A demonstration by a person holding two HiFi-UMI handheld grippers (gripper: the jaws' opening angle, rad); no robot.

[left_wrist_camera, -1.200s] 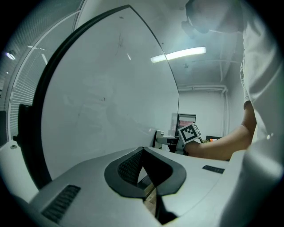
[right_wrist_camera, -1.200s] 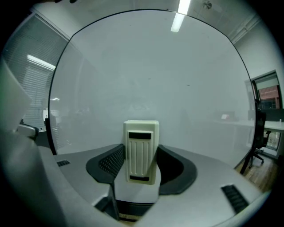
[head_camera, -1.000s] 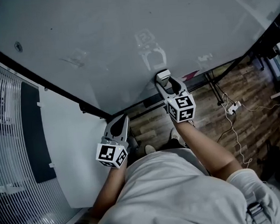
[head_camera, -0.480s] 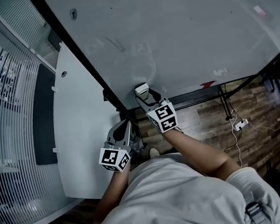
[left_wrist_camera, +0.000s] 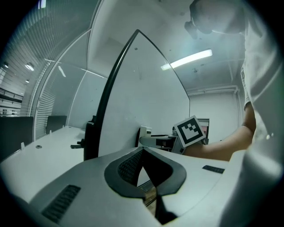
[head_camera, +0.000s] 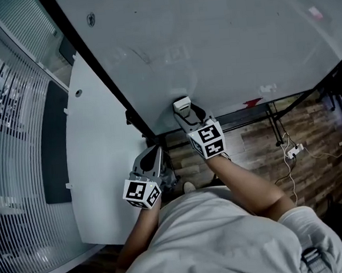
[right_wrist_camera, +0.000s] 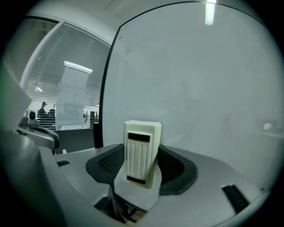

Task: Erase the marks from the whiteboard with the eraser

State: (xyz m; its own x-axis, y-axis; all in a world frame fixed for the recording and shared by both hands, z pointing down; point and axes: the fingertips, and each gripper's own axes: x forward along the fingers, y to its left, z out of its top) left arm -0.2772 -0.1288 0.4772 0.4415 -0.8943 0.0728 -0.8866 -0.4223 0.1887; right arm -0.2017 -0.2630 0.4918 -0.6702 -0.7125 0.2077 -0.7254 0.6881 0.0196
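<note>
The whiteboard (head_camera: 222, 35) fills the top of the head view, with a black frame (head_camera: 104, 79) along its left edge. Faint grey smears (head_camera: 175, 55) remain on it above the eraser. My right gripper (head_camera: 184, 112) is shut on a white ribbed eraser (head_camera: 182, 106), which is pressed against the board near its lower edge. In the right gripper view the eraser (right_wrist_camera: 141, 146) stands upright between the jaws, facing the board (right_wrist_camera: 199, 88). My left gripper (head_camera: 152, 153) hangs below the board's corner, shut and holding nothing (left_wrist_camera: 141, 156).
A white partition panel (head_camera: 97, 168) and slatted blinds (head_camera: 12, 145) stand to the left of the board. Wood-pattern floor with a cable and power strip (head_camera: 291, 150) lies below right. A small red piece (head_camera: 252, 103) sits at the board's lower edge.
The right gripper and eraser have slid a little to the right along the board's lower part, away from the frame corner. The left gripper has hardly moved.
</note>
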